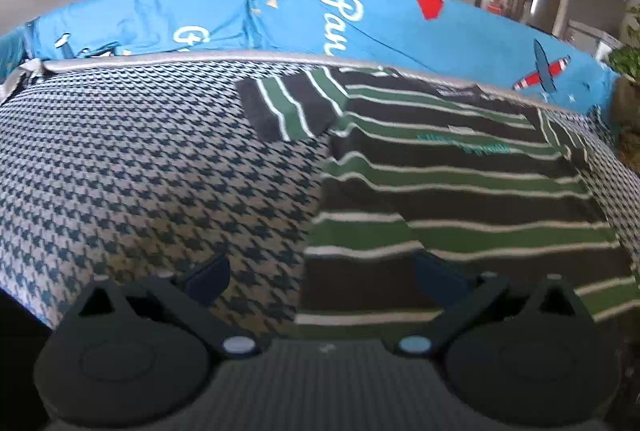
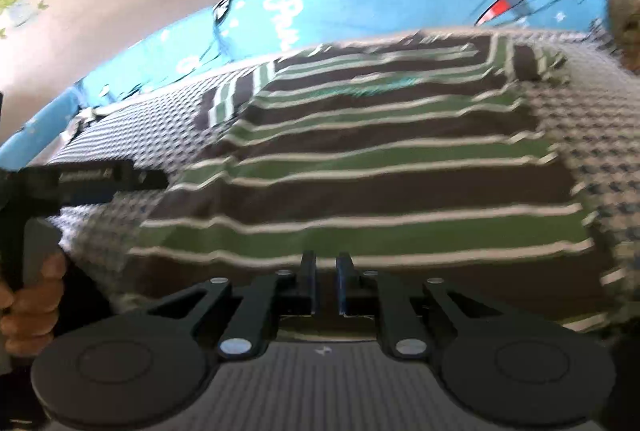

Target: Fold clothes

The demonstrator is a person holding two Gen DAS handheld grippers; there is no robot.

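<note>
Shirt (image 1: 460,191) lies spread flat on the checked cover (image 1: 140,151), one sleeve out sideways. Soft, light cloth, likely to sag; pinch at hem corners. Left gripper (image 1: 320,275) gapes over its edge; right gripper (image 2: 326,283) nearly closed, holding nothing.

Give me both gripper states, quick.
Left gripper: open, holding nothing, above the striped shirt edge.
Right gripper: nearly closed, a narrow gap; a grip on the shirt cannot be told.
</note>
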